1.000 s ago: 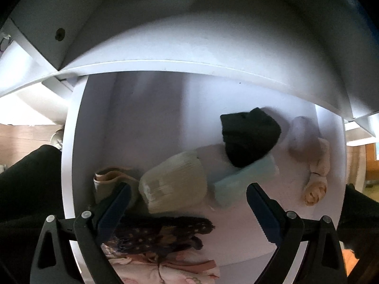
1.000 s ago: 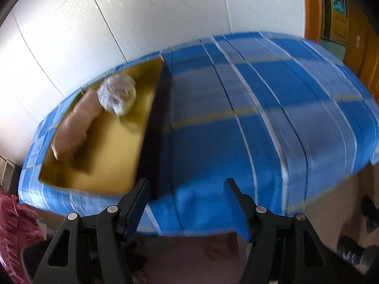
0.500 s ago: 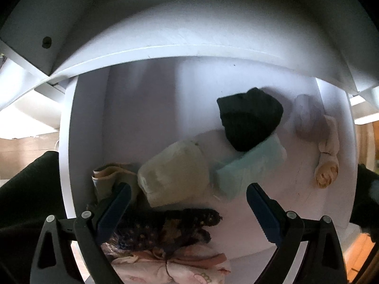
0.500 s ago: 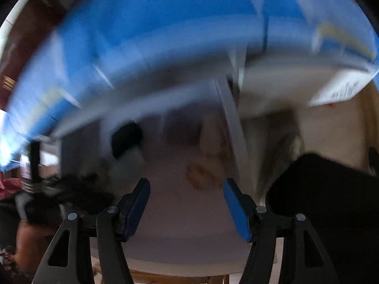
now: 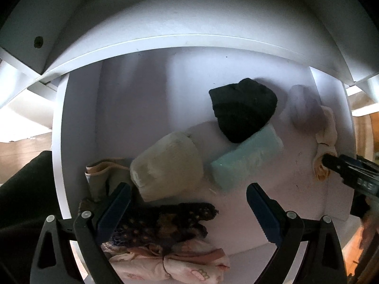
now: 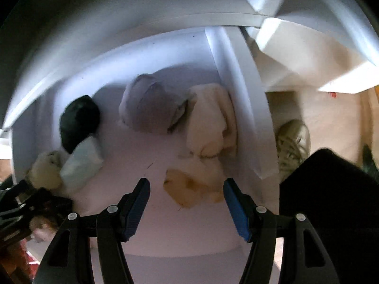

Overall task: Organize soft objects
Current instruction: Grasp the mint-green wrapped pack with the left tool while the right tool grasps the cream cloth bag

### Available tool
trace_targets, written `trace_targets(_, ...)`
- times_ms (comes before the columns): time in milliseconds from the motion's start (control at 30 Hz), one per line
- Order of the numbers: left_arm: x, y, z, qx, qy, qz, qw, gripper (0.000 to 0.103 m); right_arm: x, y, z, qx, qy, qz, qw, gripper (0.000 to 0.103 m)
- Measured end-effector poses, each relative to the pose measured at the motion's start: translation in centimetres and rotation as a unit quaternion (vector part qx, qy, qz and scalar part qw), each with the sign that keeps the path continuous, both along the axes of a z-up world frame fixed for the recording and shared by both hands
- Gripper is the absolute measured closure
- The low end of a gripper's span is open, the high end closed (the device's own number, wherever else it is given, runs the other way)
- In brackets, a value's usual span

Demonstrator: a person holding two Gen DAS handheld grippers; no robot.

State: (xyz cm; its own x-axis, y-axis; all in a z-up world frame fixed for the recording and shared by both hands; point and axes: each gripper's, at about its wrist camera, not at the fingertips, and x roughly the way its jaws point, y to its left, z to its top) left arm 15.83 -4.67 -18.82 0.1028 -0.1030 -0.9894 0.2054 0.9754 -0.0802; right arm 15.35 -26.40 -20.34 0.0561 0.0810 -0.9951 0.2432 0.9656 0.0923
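- No text, label, brand or number can be read on anything in either view
- The right tool [image 5: 350, 172], at the right edge of the left wrist view, bears faint pale marks too blurred to make out

A white shelving unit [image 5: 165, 19] is seen filling both views. One open compartment [image 5: 132, 108] is enclosed by a white back wall, two side panels and a top board [image 5: 189, 45]. The compartment interior is dimly lit; a brighter patch is noted on the back wall directly below the top board. A round hole [image 5: 38, 41] is located on the unit's face, above and left of the compartment. A vertical divider [image 6: 246, 99] bounds the compartment on its right. Brightly lit white shelf surfaces [image 6: 308, 54] are visible right of the divider. Brown wood-toned flooring [image 5: 21, 149] is seen left of the unit.
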Motion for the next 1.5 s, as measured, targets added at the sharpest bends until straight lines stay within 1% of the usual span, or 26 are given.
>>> trace_targets(133,0.0,-0.4,-0.3,0.000,-0.001,-0.010,0.9999,0.004,0.8,0.5,-1.2,-0.010,0.014,0.014,1.000,0.038)
trace_targets(200,0.3,-1.1,-0.3,0.002,-0.002,-0.021,0.9998,0.004,0.9,0.5,-2.0,-0.016,0.029,0.019,0.999,0.039)
trace_targets(233,0.3,-1.4,-0.4,0.002,-0.003,-0.027,0.9996,0.004,0.9,0.8,-2.1,-0.031,0.029,0.029,0.999,0.045)
trace_targets(300,0.2,-2.1,-0.4,0.005,-0.008,-0.041,0.9991,0.004,1.0,1.5,-2.4,-0.031,0.033,0.048,0.998,0.053)
trace_targets(367,0.5,-2.4,-0.6,0.008,-0.011,-0.054,0.9985,0.004,0.6,2.1,-2.7,-0.036,0.044,0.061,0.997,0.068)
trace_targets(433,0.5,-3.0,-1.0,0.011,-0.013,-0.063,0.9979,0.004,0.0,2.6,-2.7,-0.037,0.056,0.070,0.995,0.073)
trace_targets(467,0.5,-3.1,-1.1,0.011,-0.012,-0.065,0.9978,0.004,-0.5,2.7,-2.6,-0.028,0.061,0.070,0.995,0.075)
trace_targets(533,0.3,-4.2,-1.3,0.009,-0.011,-0.069,0.9975,0.004,-1.5,2.8,-2.6,-0.008,0.073,0.061,0.995,0.076)
trace_targets(667,0.5,-5.5,-1.9,0.031,-0.023,-0.090,0.9952,0.003,-3.3,2.6,-3.0,0.018,0.102,0.040,0.994,0.076)
trace_targets(767,0.5,-6.6,-2.2,0.047,-0.040,-0.108,0.9922,0.002,-3.8,2.3,-2.9,0.026,0.105,0.030,0.994,0.076)
trace_targets(833,0.3,-7.5,-2.3,0.061,-0.050,-0.129,0.9885,0.002,-3.9,1.5,-3.0,0.030,0.102,0.022,0.994,0.076)
trace_targets(900,-0.3,-8.8,-2.4,0.074,-0.059,-0.164,0.9819,0.002,-4.2,1.0,-2.9,0.033,0.102,0.016,0.994,0.076)
trace_targets(967,-1.1,-9.8,-2.8,0.076,-0.055,-0.193,0.9766,0.002,-4.8,1.5,-2.7,0.036,0.102,0.012,0.994,0.076)
trace_targets(1033,-1.8,-10.7,-3.5,0.066,-0.031,-0.216,0.9736,0.002,-4.2,1.0,-2.8,0.036,0.102,0.013,0.994,0.076)
trace_targets(1100,-2.3,-11.0,-4.0,0.010,0.025,-0.218,0.9756,0.006,-4.2,0.9,-2.8,0.038,0.102,0.011,0.994,0.076)
trace_targets(1167,-2.4,-11.0,-4.0,-0.069,0.080,-0.194,0.9753,0.007,-4.0,0.5,-2.8,0.042,0.102,0.006,0.994,0.076)
trace_targets(1200,-2.4,-10.9,-3.8,-0.092,0.089,-0.185,0.9744,0.007,-4.1,0.2,-2.9,0.044,0.102,0.003,0.994,0.076)
trace_targets(1233,-2.2,-10.8,-3.5,-0.106,0.089,-0.177,0.9743,0.007,-4.1,-0.1,-2.9,0.045,0.102,0.001,0.994,0.076)
trace_targets(1267,-1.9,-10.5,-3.2,-0.102,0.077,-0.167,0.9775,0.007,-4.1,-0.4,-2.9,0.047,0.102,-0.001,0.994,0.076)
trace_targets(1333,-1.3,-10.1,-2.9,-0.082,0.055,-0.150,0.9837,0.007,-4.1,-0.7,-2.9,0.047,0.102,-0.001,0.994,0.076)
trace_targets(1400,-0.6,-9.7,-2.5,-0.046,0.010,-0.133,0.9900,0.005,-4.2,-0.4,-3.3,0.045,0.102,0.002,0.994,0.076)
trace_targets(1433,-0.5,-9.8,-2.4,-0.036,-0.004,-0.136,0.9901,0.004,-4.0,-0.6,-3.1,0.045,0.102,0.003,0.994,0.076)
trace_targets(1500,-0.4,-10.3,-2.7,-0.036,-0.006,-0.141,0.9894,0.002,-3.9,-0.7,-2.8,0.045,0.101,0.003,0.994,0.076)
